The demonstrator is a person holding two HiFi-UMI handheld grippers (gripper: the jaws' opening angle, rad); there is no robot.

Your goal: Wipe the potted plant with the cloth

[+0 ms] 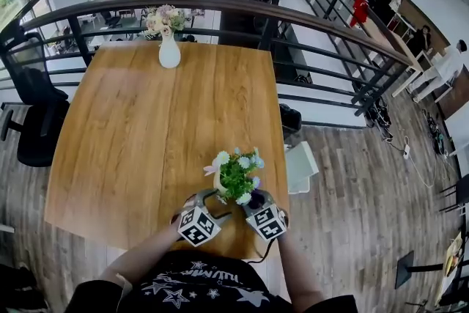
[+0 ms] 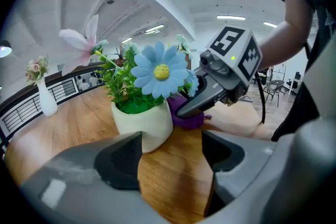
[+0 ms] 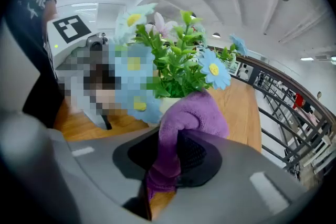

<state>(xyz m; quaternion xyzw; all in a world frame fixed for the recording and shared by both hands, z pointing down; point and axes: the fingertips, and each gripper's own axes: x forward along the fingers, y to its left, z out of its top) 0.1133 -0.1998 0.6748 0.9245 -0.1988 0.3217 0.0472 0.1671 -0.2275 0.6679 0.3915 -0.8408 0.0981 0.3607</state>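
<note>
- While the purple fleece cloth point(image 3: 191, 113) is clamped between the closed jaws of the right gripper point(image 3: 176, 165), it is held just beside the potted plant point(image 1: 236, 176), a cream pot with green leaves and blue, white and pink artificial flowers.
- The left gripper point(image 2: 170, 157) is held with its jaws apart and nothing gripped between them; the cream pot is seen just ahead of its left jaw.
- The plant is placed close to the near edge of the light wooden table point(image 1: 146, 128), between the two grippers.
- A white vase of pale flowers point(image 1: 169, 48) is set at the table's far edge, well apart.
</note>
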